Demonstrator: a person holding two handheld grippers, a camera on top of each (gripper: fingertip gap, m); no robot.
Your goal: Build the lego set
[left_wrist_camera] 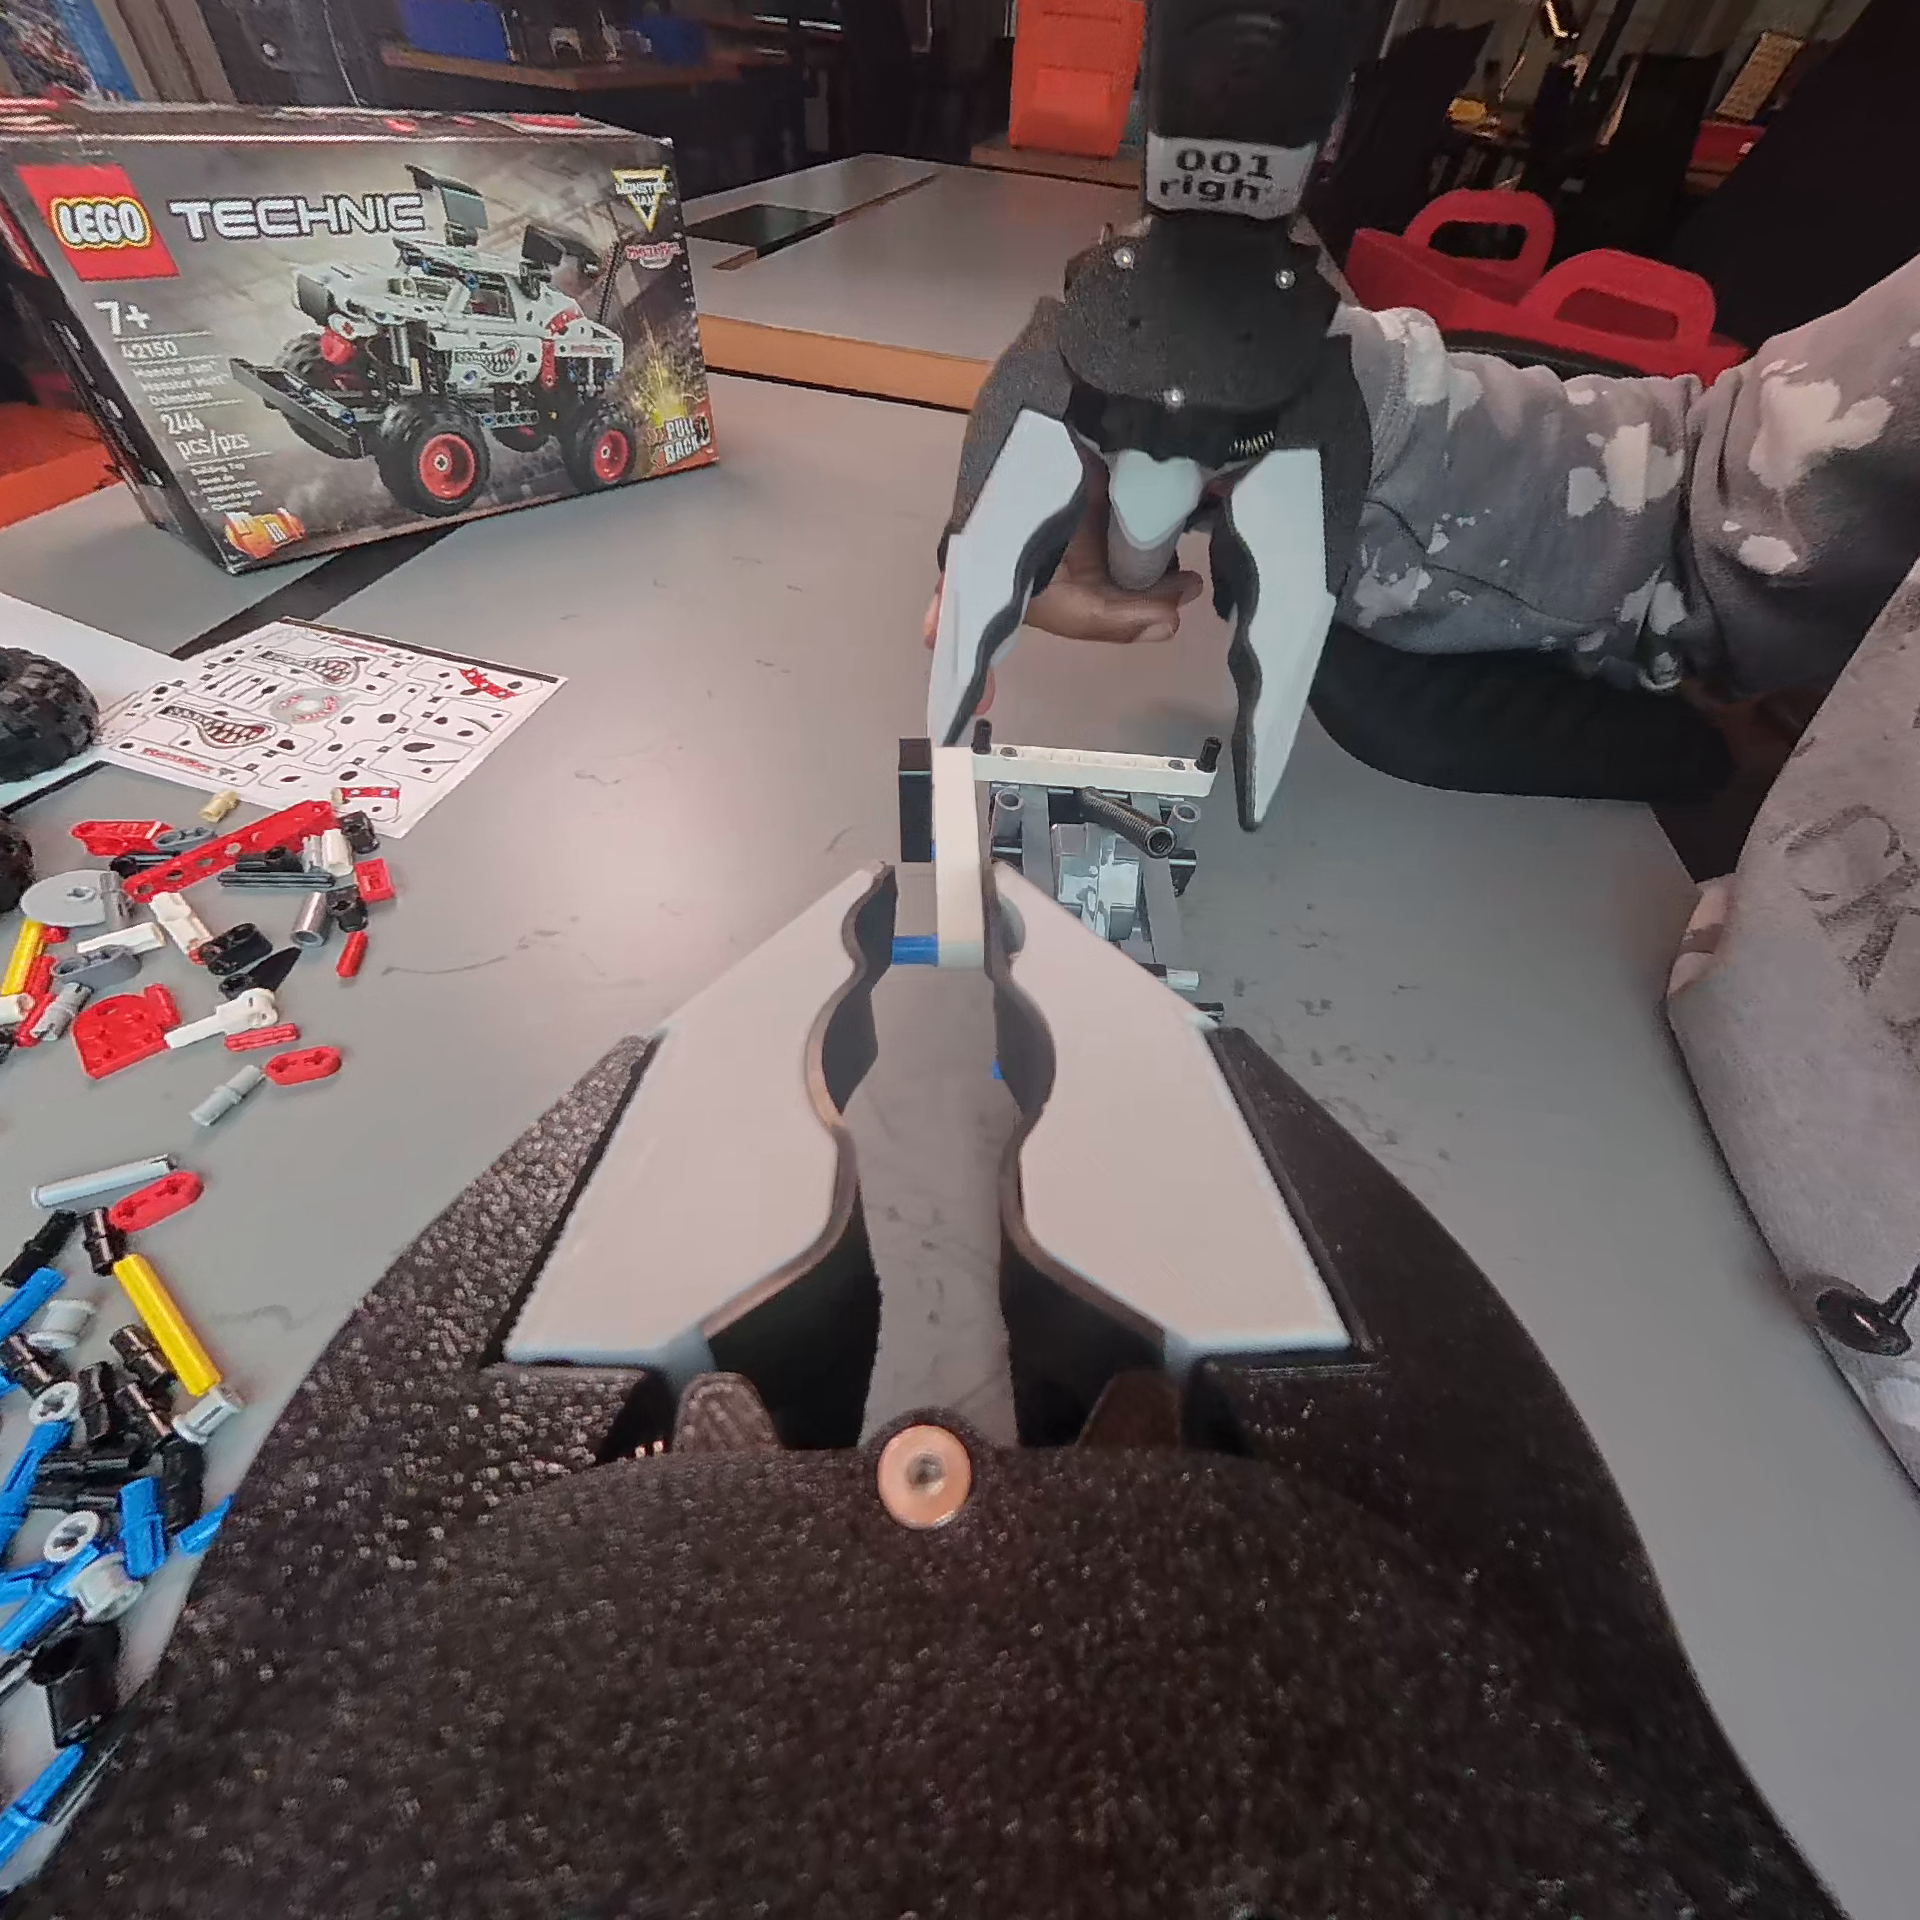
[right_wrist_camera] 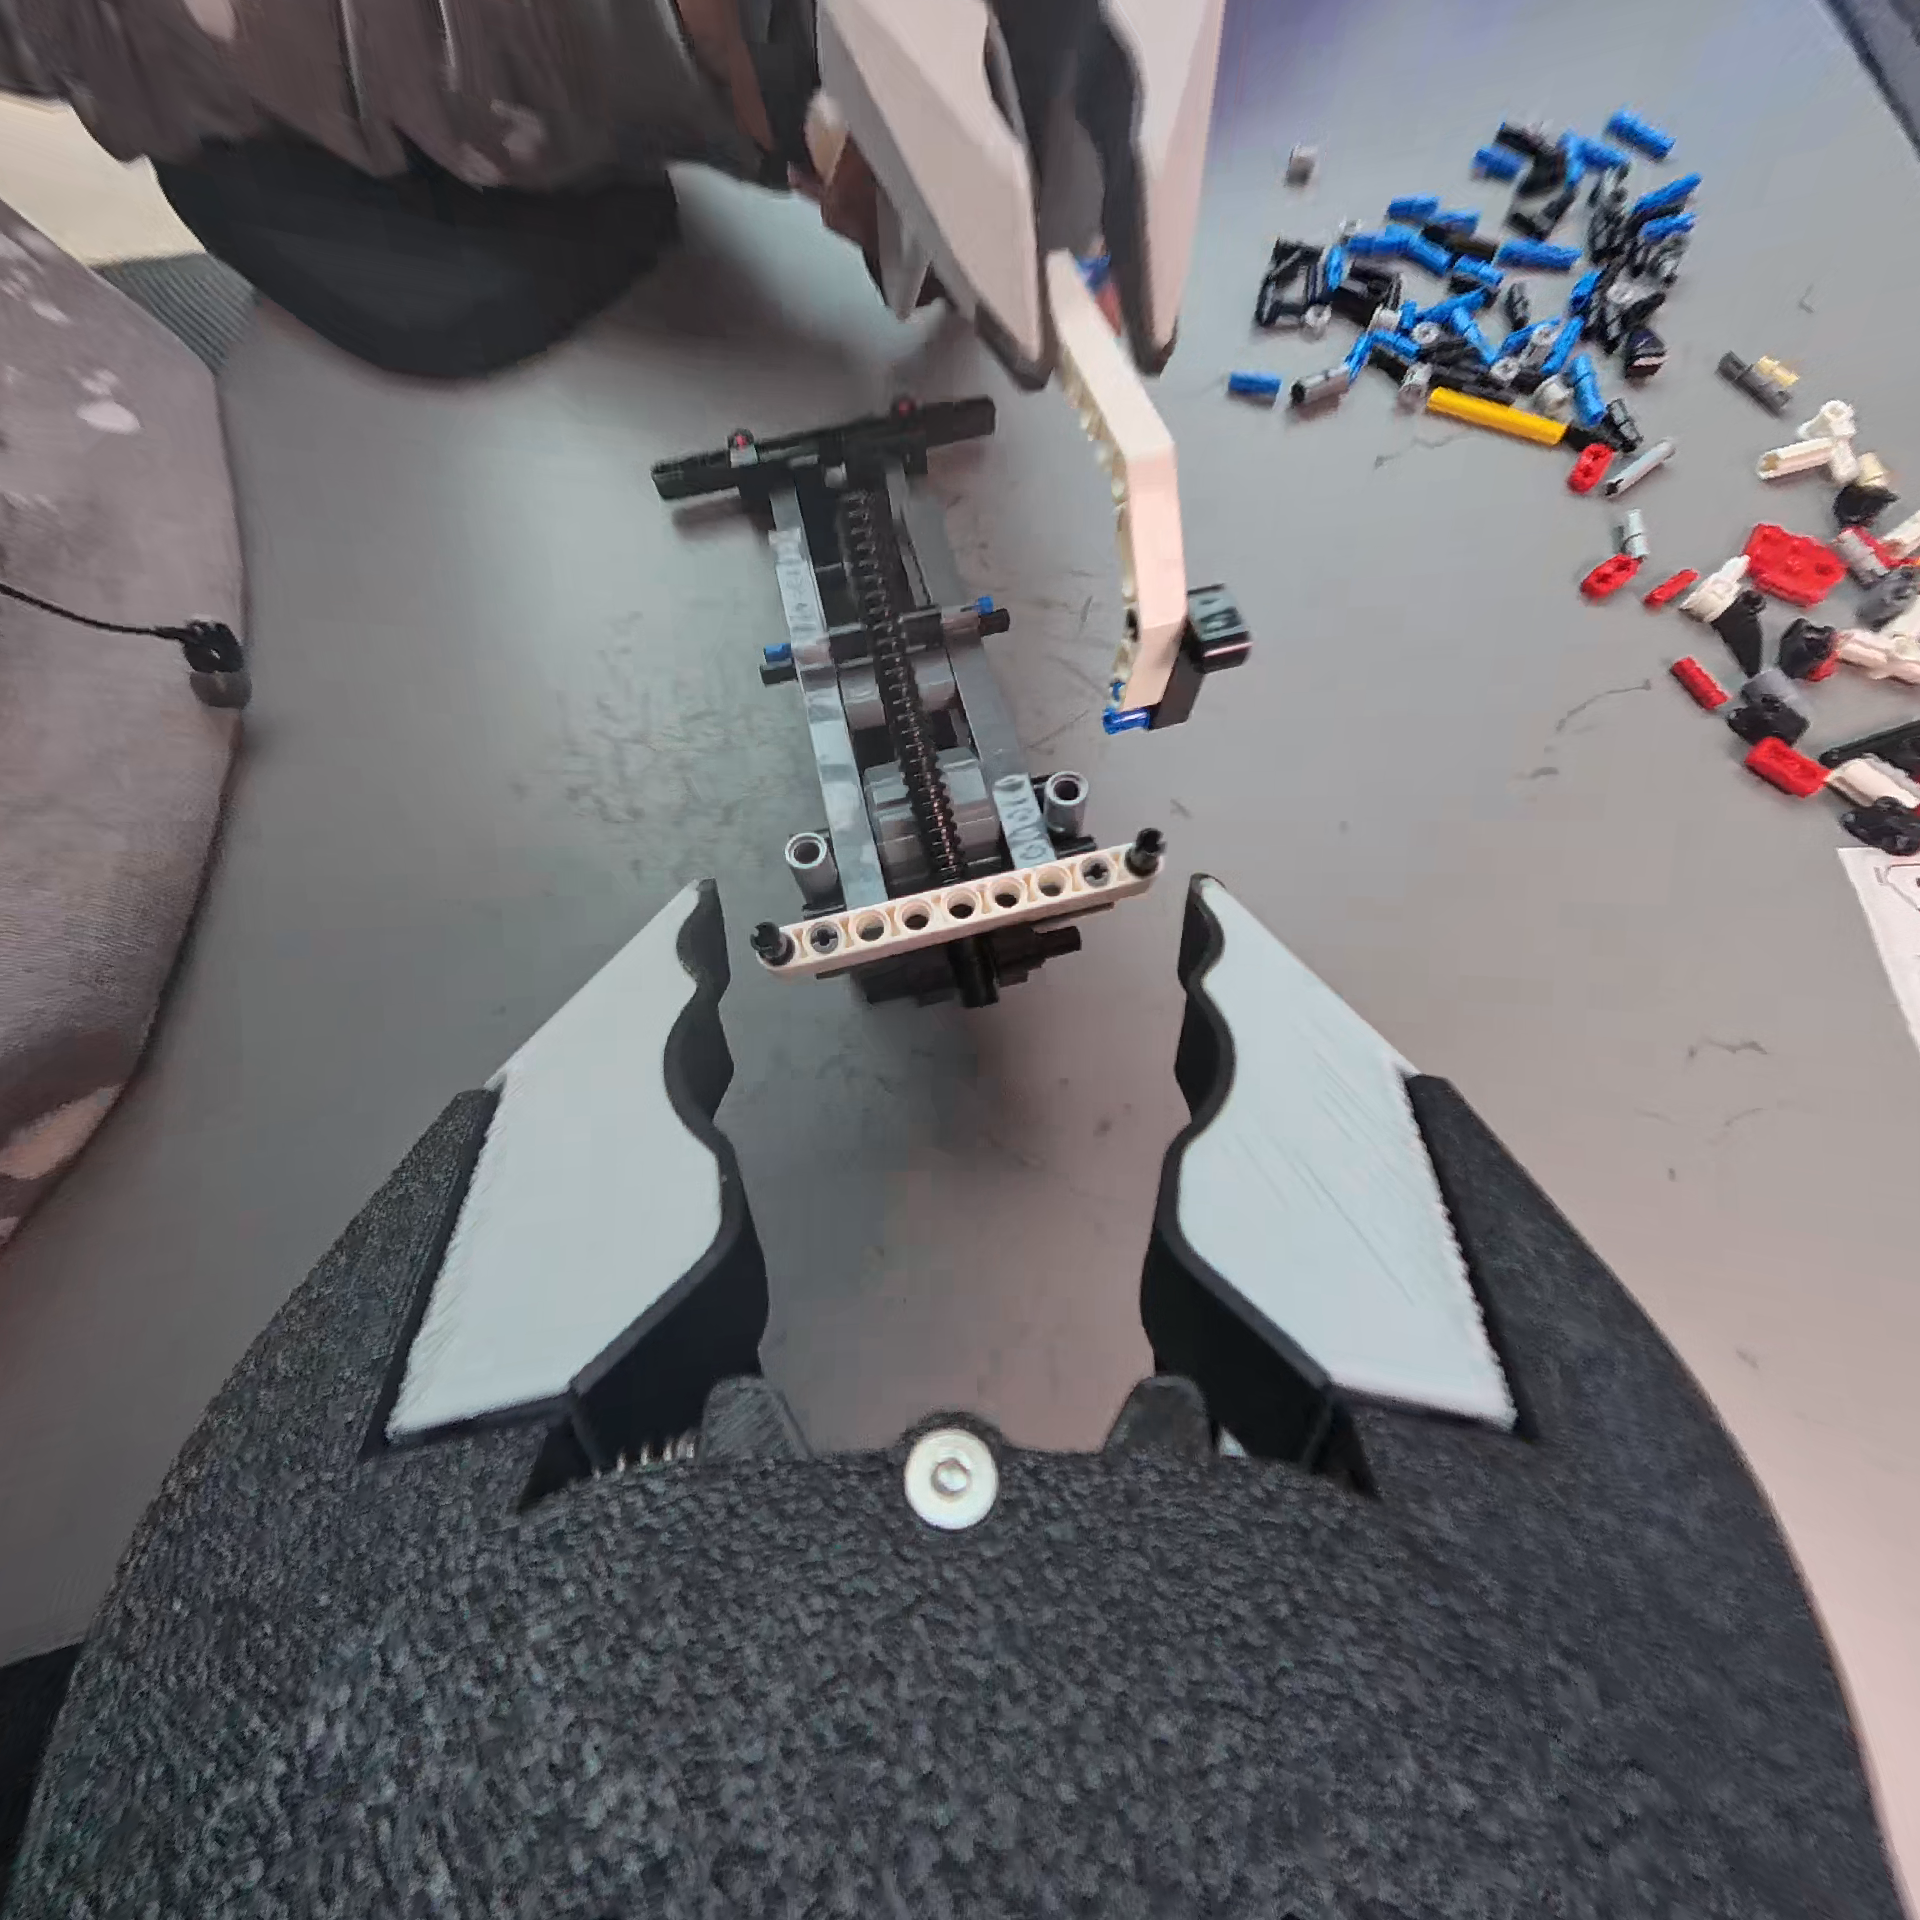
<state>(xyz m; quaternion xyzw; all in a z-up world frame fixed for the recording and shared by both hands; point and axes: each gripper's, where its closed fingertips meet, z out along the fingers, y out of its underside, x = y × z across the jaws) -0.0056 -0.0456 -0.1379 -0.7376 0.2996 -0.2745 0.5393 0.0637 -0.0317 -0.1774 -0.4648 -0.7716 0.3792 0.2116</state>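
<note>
Left wrist view: the left gripper (left_wrist_camera: 940, 920) is clenched on a white beam (left_wrist_camera: 956, 852), held lifted above the table (left_wrist_camera: 644, 582). A black block (left_wrist_camera: 914, 800) and blue pins (left_wrist_camera: 914, 945) are fixed to the beam. Just beyond it the chassis (left_wrist_camera: 1101, 842) is seen lying flat on the table, with a white crossbeam (left_wrist_camera: 1091, 774) at its far end. Farther off, the right gripper (left_wrist_camera: 1101, 769) is spread wide over that end, gripping nothing.

In the right wrist view, the right gripper (right_wrist_camera: 945, 904) is seen released, its fingertips flanking the crossbeam (right_wrist_camera: 956, 914) without touching it. The chassis (right_wrist_camera: 894, 707) runs away from it, and the beam (right_wrist_camera: 1143, 540) hangs to its right, held by the left gripper (right_wrist_camera: 1091, 312).

Loose parts (left_wrist_camera: 156, 935) are scattered at the table's left. A sticker sheet (left_wrist_camera: 332, 717) and the box (left_wrist_camera: 343, 322) are set behind them.
</note>
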